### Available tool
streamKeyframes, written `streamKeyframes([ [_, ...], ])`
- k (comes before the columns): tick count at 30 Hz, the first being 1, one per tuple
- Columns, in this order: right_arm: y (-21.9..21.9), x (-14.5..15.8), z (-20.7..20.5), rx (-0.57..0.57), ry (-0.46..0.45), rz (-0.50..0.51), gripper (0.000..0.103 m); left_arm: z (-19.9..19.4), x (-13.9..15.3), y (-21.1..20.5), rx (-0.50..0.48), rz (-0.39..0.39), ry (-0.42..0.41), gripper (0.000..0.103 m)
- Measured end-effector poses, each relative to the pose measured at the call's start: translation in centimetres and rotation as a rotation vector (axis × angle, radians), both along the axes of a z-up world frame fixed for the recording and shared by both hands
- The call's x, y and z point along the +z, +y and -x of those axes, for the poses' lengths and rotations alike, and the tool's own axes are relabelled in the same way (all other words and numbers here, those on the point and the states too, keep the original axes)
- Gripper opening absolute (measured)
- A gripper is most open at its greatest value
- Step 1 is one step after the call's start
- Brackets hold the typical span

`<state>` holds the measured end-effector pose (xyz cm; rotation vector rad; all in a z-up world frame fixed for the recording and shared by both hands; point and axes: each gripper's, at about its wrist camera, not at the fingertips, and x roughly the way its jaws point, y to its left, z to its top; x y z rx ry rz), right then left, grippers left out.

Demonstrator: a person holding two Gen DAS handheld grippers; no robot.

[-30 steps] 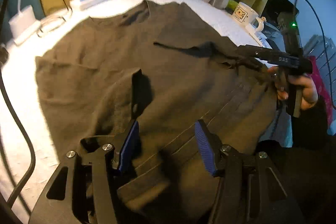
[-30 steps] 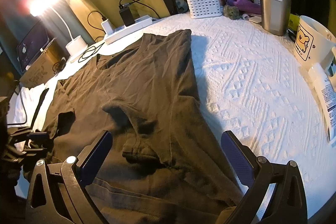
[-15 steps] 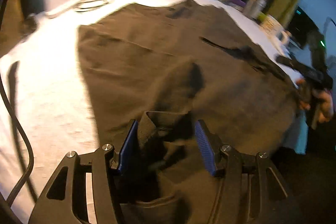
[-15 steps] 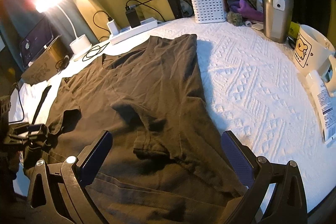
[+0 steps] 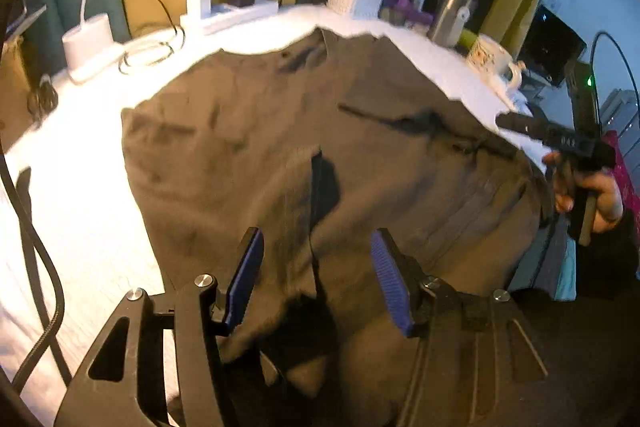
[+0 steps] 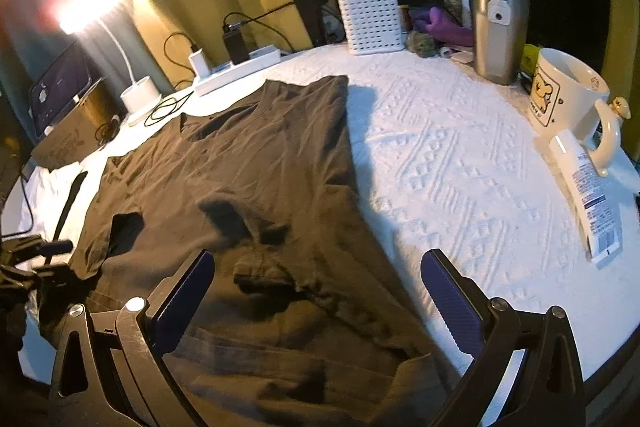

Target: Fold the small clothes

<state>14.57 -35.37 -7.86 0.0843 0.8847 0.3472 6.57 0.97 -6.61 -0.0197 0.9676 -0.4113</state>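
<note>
A dark brown t-shirt [image 5: 280, 147] lies spread on the white textured table cover [image 6: 460, 167]; it also shows in the right wrist view [image 6: 256, 179], both sleeves folded inward. My left gripper [image 5: 316, 279] is open above the shirt's hem near the folded left sleeve, cloth lying between its blue pads but not clamped. My right gripper [image 6: 316, 291] is wide open over the shirt's lower right side, above the folded right sleeve [image 6: 264, 267]. The right gripper also appears in the left wrist view [image 5: 560, 139], held in a hand at the table's right edge.
At the table's back stand a white basket [image 6: 372, 19], a steel tumbler [image 6: 500, 27], a white mug [image 6: 568, 95], a tube [image 6: 588, 195], a power strip with chargers [image 6: 236, 67] and a lit lamp [image 6: 92, 3]. A black cable [image 5: 36, 247] hangs at the left.
My left gripper has let go of a bunched sleeve fold it held between its pads half a second ago and has swung back. The right gripper has drifted slightly nearer over the shirt.
</note>
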Motion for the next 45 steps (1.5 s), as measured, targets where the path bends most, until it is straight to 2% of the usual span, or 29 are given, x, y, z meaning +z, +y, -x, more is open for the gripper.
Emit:
streamKeyframes([
  [4, 0.9, 0.2, -1.3, 0.011, -0.011, 0.027, 0.103, -3.4, -0.8, 0.0, 0.090, -0.091, -0.011, 0.056],
  [6, 1.7, 0.3, -2.3, 0.024, -0.015, 0.045, 0.103, -5.2, -1.8, 0.3, 0.125, -0.123, 0.018, 0.056],
  [11, 4.0, 0.3, -4.8, 0.051, -0.028, 0.117, 0.103, -7.9, -3.7, -0.5, 0.126, -0.217, 0.038, 0.056],
  [18, 7.0, -1.4, -9.1, 0.057, -0.030, 0.281, 0.103, -9.5, -4.9, -1.2, 0.099, -0.219, 0.057, 0.058],
  [24, 7.1, -3.9, -11.5, 0.042, 0.027, 0.382, 0.103, -10.1, -4.6, -1.1, 0.108, -0.197, 0.062, 0.060],
  [27, 6.7, -4.3, -11.7, 0.036, 0.040, 0.370, 0.103, -10.0, -4.2, -0.9, 0.115, -0.196, 0.060, 0.060],
  [32, 6.0, -3.3, -10.7, 0.015, 0.016, 0.359, 0.103, -9.0, -3.2, -0.1, 0.140, -0.194, 0.038, 0.060],
  [40, 4.1, -0.9, -7.4, -0.025, -0.037, 0.327, 0.103, -5.7, -0.2, 1.4, 0.201, -0.138, -0.054, 0.060],
  [45, 3.2, 0.1, -4.8, -0.037, -0.061, 0.321, 0.103, -3.4, 0.8, 1.8, 0.219, -0.138, -0.093, 0.060],
])
